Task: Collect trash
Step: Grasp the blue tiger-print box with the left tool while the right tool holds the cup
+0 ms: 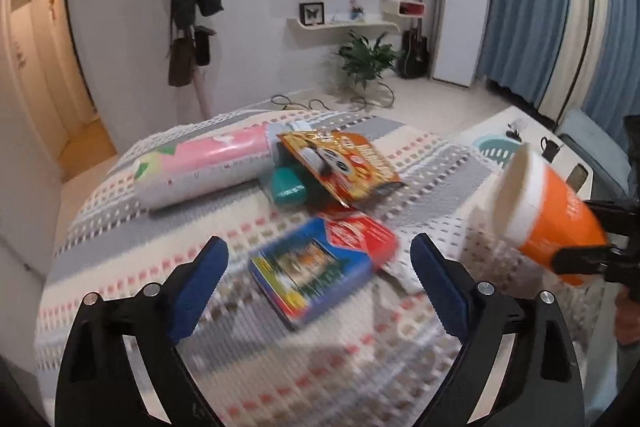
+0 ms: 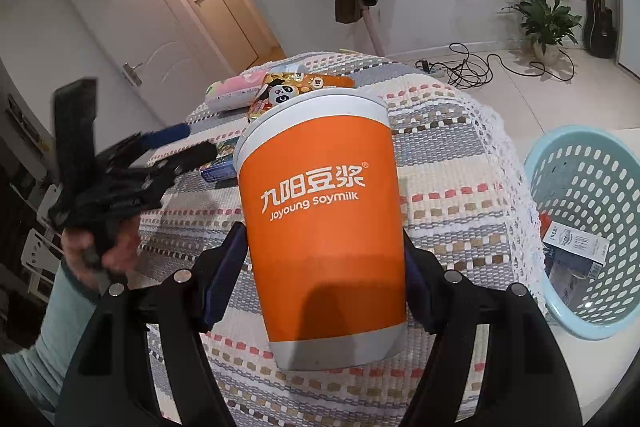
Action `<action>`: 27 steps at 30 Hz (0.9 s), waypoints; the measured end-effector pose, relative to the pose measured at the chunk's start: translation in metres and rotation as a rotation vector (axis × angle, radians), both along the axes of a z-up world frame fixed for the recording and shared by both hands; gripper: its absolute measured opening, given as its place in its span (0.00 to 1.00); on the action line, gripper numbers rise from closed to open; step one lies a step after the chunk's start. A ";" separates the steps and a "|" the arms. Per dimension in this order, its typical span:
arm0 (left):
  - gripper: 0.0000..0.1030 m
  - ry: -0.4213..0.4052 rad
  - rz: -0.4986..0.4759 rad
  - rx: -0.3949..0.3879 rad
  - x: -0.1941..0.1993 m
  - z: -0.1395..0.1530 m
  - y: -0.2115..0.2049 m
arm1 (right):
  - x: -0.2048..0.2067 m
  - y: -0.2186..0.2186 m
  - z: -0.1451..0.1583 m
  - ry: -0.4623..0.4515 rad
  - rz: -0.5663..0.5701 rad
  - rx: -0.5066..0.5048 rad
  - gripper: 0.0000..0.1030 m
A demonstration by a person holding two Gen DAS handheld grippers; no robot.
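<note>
My right gripper (image 2: 324,239) is shut on an orange and white soymilk paper cup (image 2: 320,207), held above the table; in the left wrist view the cup (image 1: 548,211) hangs at the right, tilted with its mouth to the left. My left gripper (image 1: 318,243) stands open over a blue and red flat box (image 1: 320,259) on the woven tablecloth, with nothing between its pads. Behind the box lie an orange panda snack bag (image 1: 340,163), a teal packet (image 1: 288,187) and a pink and white roll (image 1: 204,167).
A light blue perforated basket (image 2: 592,187) stands to the right of the table with a white carton (image 2: 576,247) inside. A person's hand (image 2: 108,251) holds the left gripper (image 2: 188,143). Cables and a potted plant (image 2: 548,19) sit on the floor beyond.
</note>
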State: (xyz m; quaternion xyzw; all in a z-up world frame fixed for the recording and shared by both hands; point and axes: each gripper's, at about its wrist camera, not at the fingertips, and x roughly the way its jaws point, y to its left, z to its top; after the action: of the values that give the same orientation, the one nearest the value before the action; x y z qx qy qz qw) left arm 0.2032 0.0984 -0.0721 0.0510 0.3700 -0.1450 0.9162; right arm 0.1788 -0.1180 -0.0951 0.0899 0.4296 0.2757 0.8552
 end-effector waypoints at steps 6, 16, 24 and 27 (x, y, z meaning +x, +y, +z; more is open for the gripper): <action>0.79 0.165 -0.075 -0.123 0.036 -0.029 0.017 | 0.005 -0.006 -0.001 0.003 -0.022 -0.015 0.66; 0.79 0.189 -0.230 -0.080 -0.021 -0.024 -0.025 | 0.009 -0.006 -0.011 0.014 -0.040 -0.021 0.66; 0.73 0.195 -0.118 -0.104 0.007 -0.024 -0.034 | -0.001 -0.009 -0.001 -0.011 -0.048 -0.022 0.66; 0.67 0.193 -0.083 -0.100 0.013 -0.024 -0.034 | -0.003 -0.013 0.000 -0.015 -0.060 -0.016 0.66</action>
State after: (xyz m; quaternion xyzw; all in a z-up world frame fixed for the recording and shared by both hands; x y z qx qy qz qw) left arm 0.2158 0.0645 -0.0963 0.0061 0.4464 -0.2054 0.8709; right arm 0.1754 -0.1311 -0.0950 0.0935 0.4224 0.2470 0.8671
